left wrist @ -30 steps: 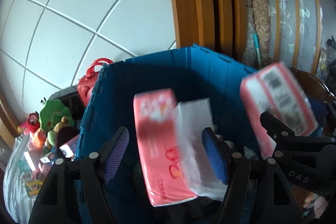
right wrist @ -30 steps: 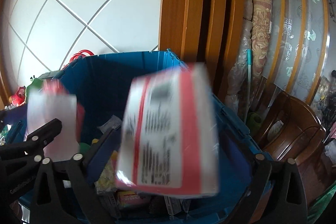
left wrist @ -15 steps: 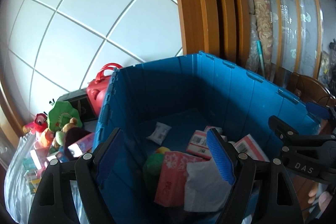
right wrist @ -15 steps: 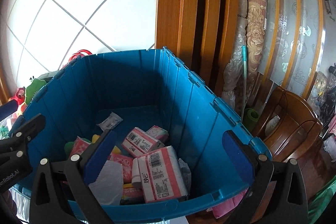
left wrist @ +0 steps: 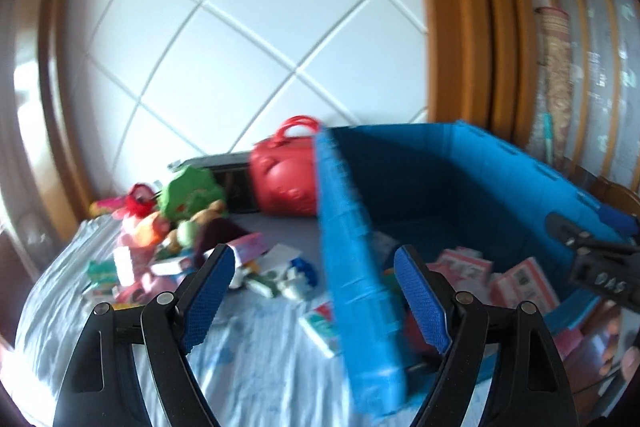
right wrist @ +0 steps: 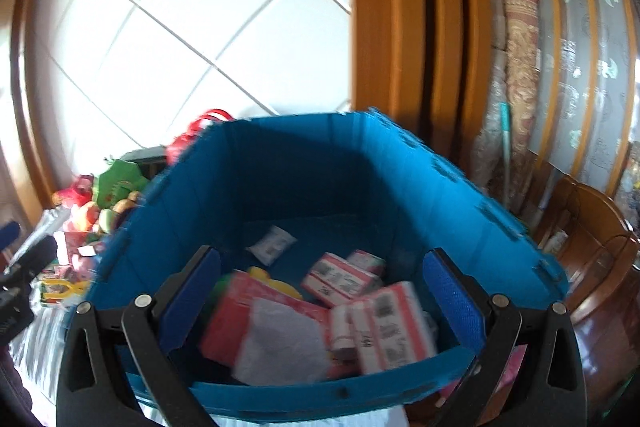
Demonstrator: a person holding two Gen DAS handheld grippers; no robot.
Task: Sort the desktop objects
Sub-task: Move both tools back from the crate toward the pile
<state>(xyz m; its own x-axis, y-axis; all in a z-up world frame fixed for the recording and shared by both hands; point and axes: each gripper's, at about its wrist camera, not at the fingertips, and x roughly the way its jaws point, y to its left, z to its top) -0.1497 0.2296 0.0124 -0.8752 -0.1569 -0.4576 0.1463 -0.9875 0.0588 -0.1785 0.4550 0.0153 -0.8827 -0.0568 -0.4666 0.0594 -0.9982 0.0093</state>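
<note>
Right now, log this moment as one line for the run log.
left gripper: open, empty | right gripper: open, empty | bin: pink packs inside | toys: on cloth beside bin

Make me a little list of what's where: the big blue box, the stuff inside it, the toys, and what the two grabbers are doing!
box: blue crate, open top, standing on a pale cloth
inside box: pink and white packets, a small white sachet, something yellow, partly hidden
beside box: red bag with handle, pile of toys and small packets on the cloth
left hand-held gripper: jaws wide, holding nothing, facing the pile and the crate's side wall
right hand-held gripper: jaws wide, holding nothing, over the crate
sharpness: blurred, small items hard to name
</note>
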